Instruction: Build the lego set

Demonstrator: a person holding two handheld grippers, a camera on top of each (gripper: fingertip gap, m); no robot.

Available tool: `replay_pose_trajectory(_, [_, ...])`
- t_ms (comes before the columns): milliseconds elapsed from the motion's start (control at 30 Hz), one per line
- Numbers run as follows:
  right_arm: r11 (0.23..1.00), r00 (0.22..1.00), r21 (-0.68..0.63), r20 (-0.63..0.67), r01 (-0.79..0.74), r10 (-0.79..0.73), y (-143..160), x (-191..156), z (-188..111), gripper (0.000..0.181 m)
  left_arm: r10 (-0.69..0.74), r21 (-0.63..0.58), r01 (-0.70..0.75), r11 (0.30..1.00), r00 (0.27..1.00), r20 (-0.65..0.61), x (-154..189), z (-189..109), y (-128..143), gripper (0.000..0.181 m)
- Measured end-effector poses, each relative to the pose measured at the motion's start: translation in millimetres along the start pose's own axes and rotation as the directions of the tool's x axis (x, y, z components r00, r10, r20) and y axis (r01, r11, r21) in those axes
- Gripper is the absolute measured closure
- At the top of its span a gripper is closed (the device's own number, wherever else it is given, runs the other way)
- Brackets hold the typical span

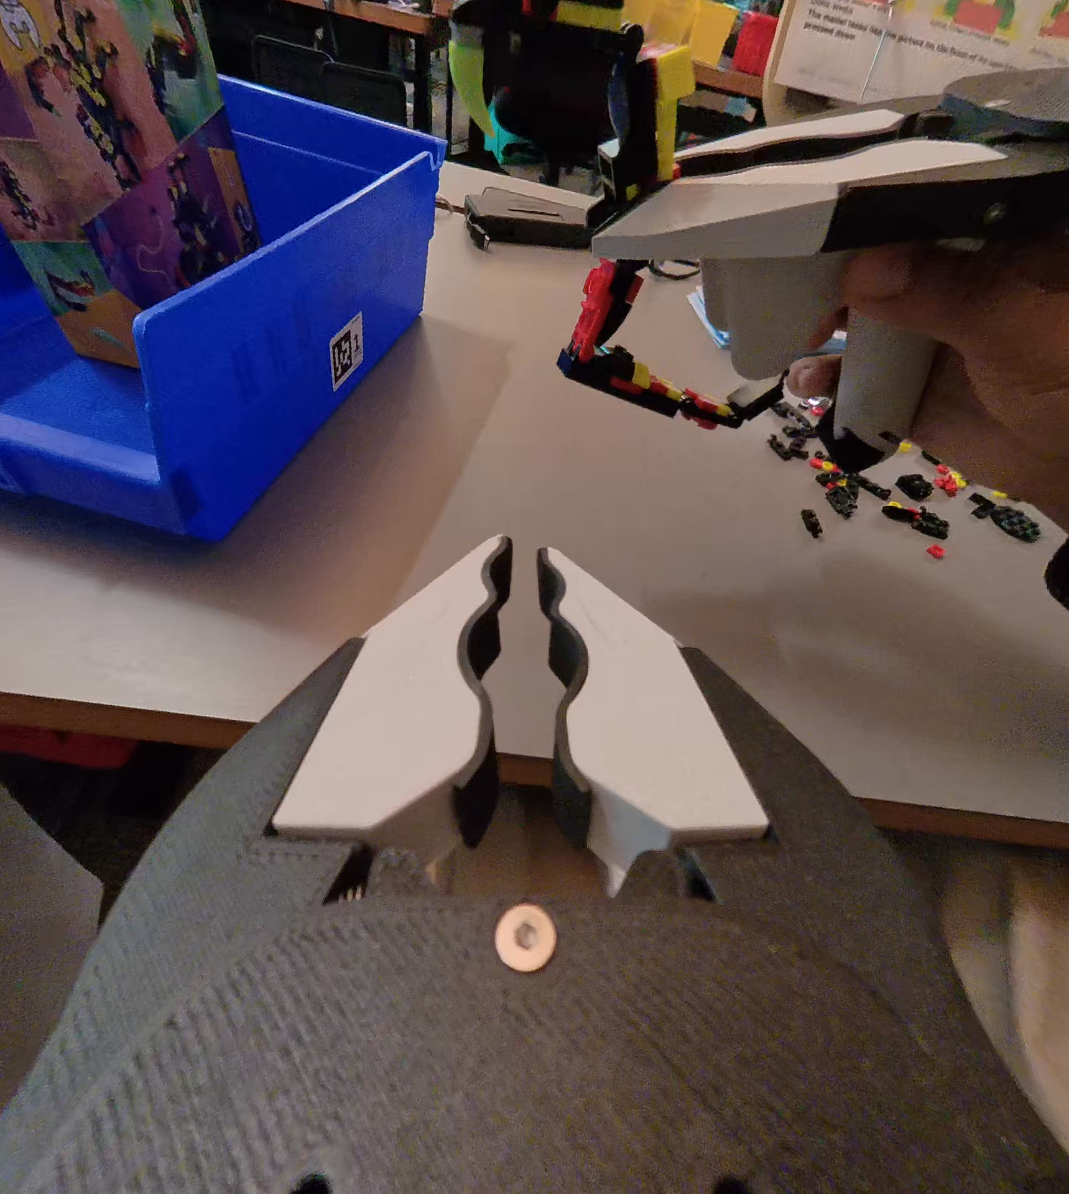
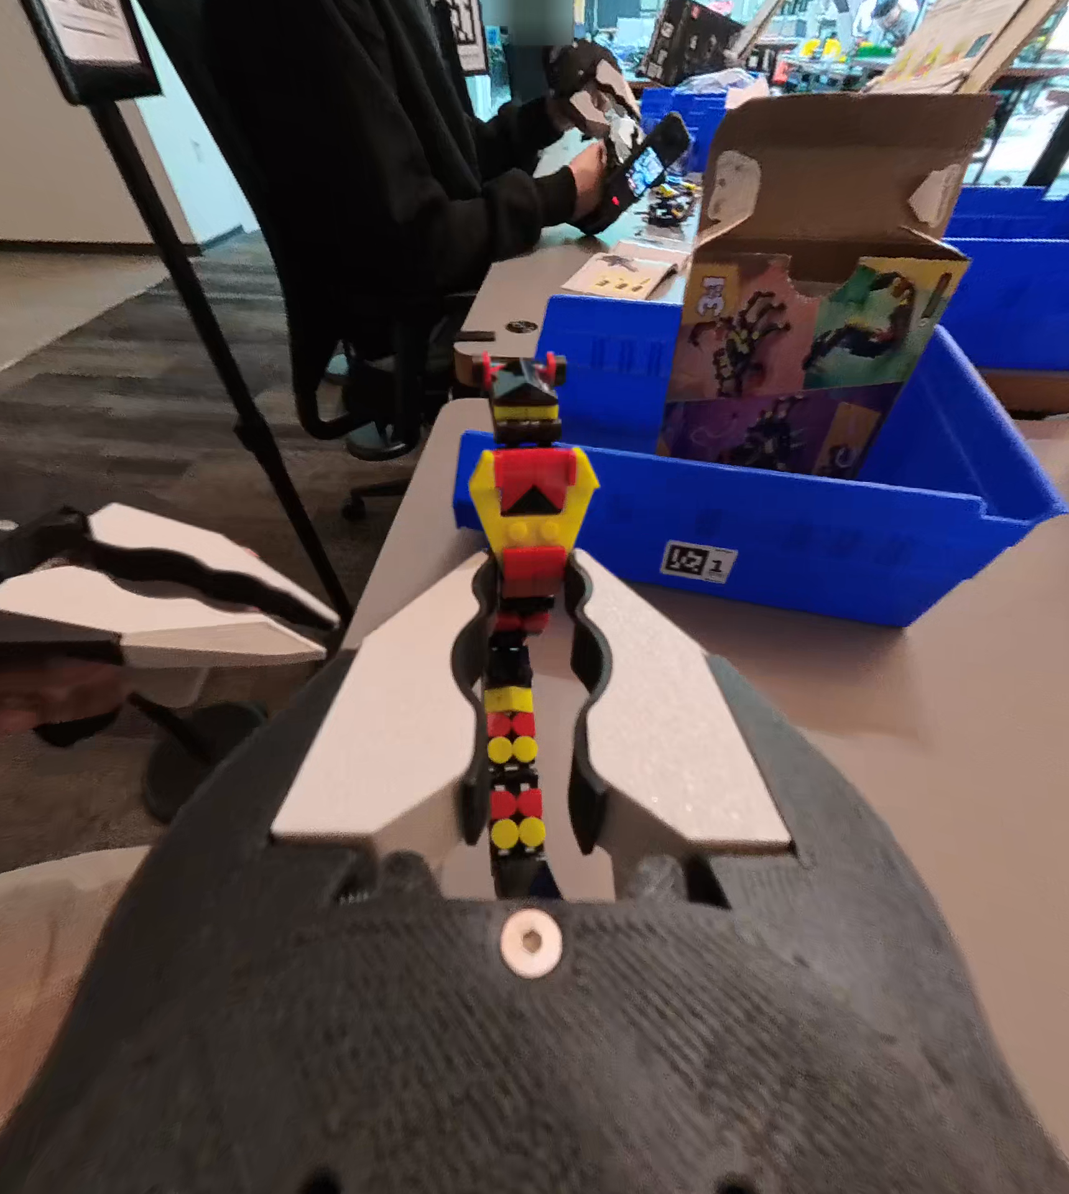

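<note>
My right gripper (image 2: 528, 568) is shut on a long black, red and yellow lego model (image 2: 531, 491), gripped at its middle and held in the air. The model's head end sticks out past the fingertips and its studded tail runs back between the fingers. In the left wrist view the right gripper (image 1: 641, 194) is at the upper right, with the model's tail (image 1: 641, 381) hanging below it above the table. My left gripper (image 1: 524, 548) is empty, its jaws nearly together, low over the table's near edge; it also shows in the right wrist view (image 2: 325, 632). Several loose lego pieces (image 1: 906, 497) lie at the right.
A blue bin (image 1: 273, 323) holding the opened lego box (image 1: 86, 161) stands at the left of the grey table (image 1: 648, 646); it also shows in the right wrist view (image 2: 777, 517). A black device (image 1: 531, 216) lies behind. A seated person (image 2: 389, 194) and a stand pole (image 2: 195, 310) are beyond the table. Left tips to right tips: about 11 cm.
</note>
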State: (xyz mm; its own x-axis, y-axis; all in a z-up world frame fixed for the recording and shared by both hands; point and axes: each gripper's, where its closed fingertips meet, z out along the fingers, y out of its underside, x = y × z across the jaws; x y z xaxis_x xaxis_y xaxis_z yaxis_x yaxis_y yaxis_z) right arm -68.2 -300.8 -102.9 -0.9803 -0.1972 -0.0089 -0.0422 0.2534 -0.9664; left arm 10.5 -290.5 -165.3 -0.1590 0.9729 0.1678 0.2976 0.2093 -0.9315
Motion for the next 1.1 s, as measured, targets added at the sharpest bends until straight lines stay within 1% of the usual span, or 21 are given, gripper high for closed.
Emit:
replay_pose_trajectory(100, [0.999,0.998,0.029,0.053,-0.023,0.022,-4,-11,0,0.163,0.019,-0.004,-0.018,1.0,0.999,0.04,-7,0,1,0.166])
replay_pose_trajectory(167, [0.997,0.992,0.067,0.115,-0.049,0.041,-15,-22,3,0.163,0.027,-0.004,-0.026,1.0,0.997,0.07,-13,-1,2,0.161])
replay_pose_trajectory(233, [0.992,0.983,0.098,0.173,-0.083,0.065,-30,-30,5,0.163,0.019,-0.017,-0.017,1.0,0.995,0.097,-19,-1,6,0.16])
replay_pose_trajectory(333, [0.994,0.99,0.112,0.142,0.001,-0.017,-51,-30,14,0.163,-0.012,-0.042,0.018,0.999,0.992,0.127,-25,-1,14,0.16])
replay_pose_trajectory(367, [0.992,0.986,0.122,0.16,0.022,-0.042,-58,-36,17,0.163,-0.024,-0.046,0.03,0.998,0.99,0.135,-27,-2,16,0.16])
replay_pose_trajectory(433, [0.988,0.969,0.155,0.245,-0.021,-0.018,-76,-50,22,0.163,-0.035,-0.051,0.043,0.998,0.987,0.154,-33,-5,19,0.159])
replay_pose_trajectory(467, [0.984,0.969,0.172,0.245,-0.043,-0.001,-83,-51,25,0.163,-0.03,-0.053,0.039,0.998,0.985,0.169,-36,-8,20,0.159])
replay_pose_trajectory(500, [0.982,0.973,0.185,0.229,-0.031,-0.013,-88,-51,28,0.163,-0.02,-0.054,0.03,0.998,0.982,0.187,-41,-11,21,0.159])
replay_pose_trajectory(567, [0.98,0.979,0.194,0.193,0.034,-0.072,-93,-51,37,0.164,-0.005,-0.054,0.018,0.998,0.973,0.23,-52,-19,23,0.16])
replay_pose_trajectory(600, [0.98,0.975,0.195,0.205,0.048,-0.088,-95,-55,41,0.164,-0.007,-0.053,0.021,0.998,0.969,0.247,-57,-23,24,0.16])
replay_pose_trajectory(667, [0.981,0.964,0.195,0.259,0.004,-0.056,-101,-61,51,0.164,-0.024,-0.05,0.039,0.998,0.962,0.272,-66,-31,27,0.16])
replay_pose_trajectory(733, [0.984,0.973,0.177,0.231,-0.032,-0.01,-105,-53,62,0.164,-0.037,-0.052,0.055,0.997,0.954,0.299,-75,-39,31,0.16])
replay_pose_trajectory(800, [0.983,0.974,0.182,0.227,-0.026,-0.016,-112,-51,70,0.164,-0.046,-0.056,0.068,0.996,0.944,0.328,-84,-47,36,0.16])
replay_pose_trajectory(833, [0.98,0.962,0.193,0.272,-0.057,0.003,-117,-56,73,0.163,-0.05,-0.056,0.074,0.996,0.939,0.341,-89,-52,38,0.16])
replay_pose_trajectory(900, [0.946,0.901,0.225,0.417,-0.232,0.122,-130,-63,74,0.163,-0.057,-0.046,0.078,0.996,0.933,0.356,-95,-61,39,0.16])
replay_pose_trajectory(933, [0.928,0.88,0.232,0.446,-0.292,0.165,-133,-59,76,0.164,-0.055,-0.038,0.073,0.997,0.931,0.362,-99,-67,39,0.159])
replay_pose_trajectory(967, [0.928,0.887,0.233,0.428,-0.291,0.171,-129,-52,81,0.164,-0.054,-0.028,0.07,0.997,0.923,0.381,-105,-75,38,0.159])
replay_pose_trajectory(1033, [0.955,0.933,0.211,0.337,-0.209,0.13,-115,-38,93,0.164,-0.078,0.009,0.082,0.997,0.907,0.414,-116,-91,35,0.158])
replay_pose_trajectory(1100, [0.963,0.944,0.202,0.311,-0.178,0.109,-109,-33,97,0.164,-0.123,0.052,0.112,0.992,0.894,0.43,-125,-107,35,0.158])
